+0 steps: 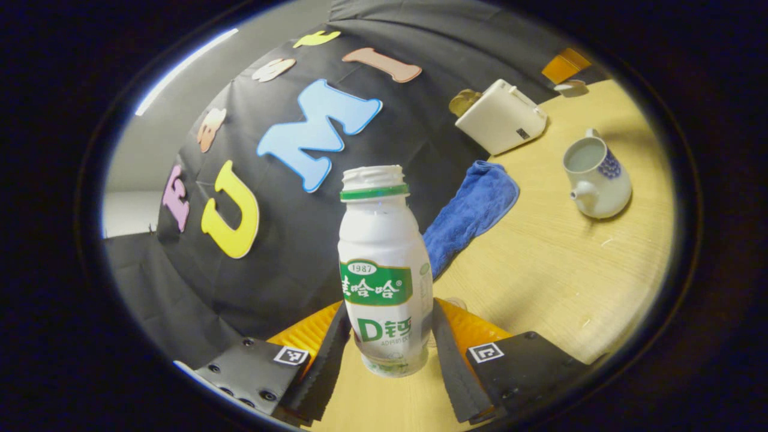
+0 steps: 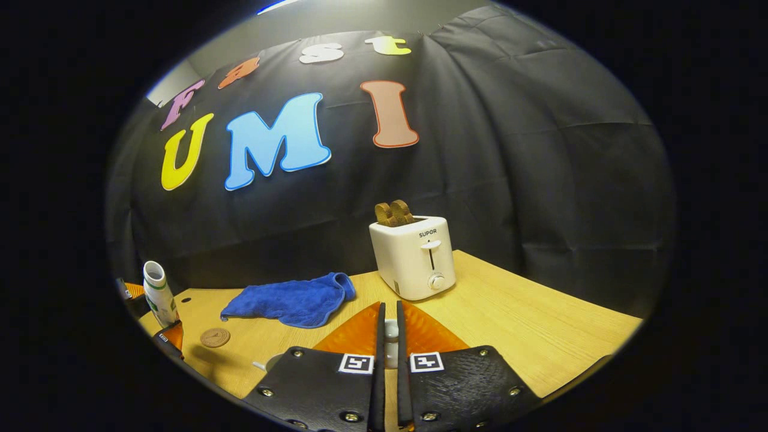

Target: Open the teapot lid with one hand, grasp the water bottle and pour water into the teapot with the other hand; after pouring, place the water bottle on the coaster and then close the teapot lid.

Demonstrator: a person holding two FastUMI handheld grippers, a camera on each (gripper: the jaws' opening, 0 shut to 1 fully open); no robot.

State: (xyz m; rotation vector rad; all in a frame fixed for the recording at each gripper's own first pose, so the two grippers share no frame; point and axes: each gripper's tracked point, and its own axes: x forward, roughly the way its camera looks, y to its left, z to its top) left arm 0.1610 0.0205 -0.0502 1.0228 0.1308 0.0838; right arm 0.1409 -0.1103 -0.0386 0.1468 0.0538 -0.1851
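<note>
The left hand-held gripper (image 1: 389, 354) stands with its fingers either side of the water bottle (image 1: 384, 270), low on the body near the base; the fingers look to be touching the bottle's sides, though contact on both is hard to confirm. The bottle is upright, uncapped, its long axis vertical, rising toward twelve o'clock in the left gripper view. The teapot (image 1: 597, 180) sits on the bench (image 1: 558, 282) at about two o'clock from this gripper, well apart, its mouth open and lidless and its spout pointing back toward the bottle side. A blue cloth (image 1: 474, 213) lies between bottle and teapot, with a toaster (image 1: 501, 117) beyond it.

In the right gripper view the right hand-held gripper (image 2: 390, 342) is nearly closed, pinching a small pale knob (image 2: 390, 343), probably the teapot lid's. The coaster (image 2: 215, 337) lies at about nine o'clock from it, just beside the bottle (image 2: 159, 294).

The coming move, as I judge it, is a lift and carry toward two o'clock, then a tilt of the bottle's axis over the open mouth. The left hand is the nearer one for this.
</note>
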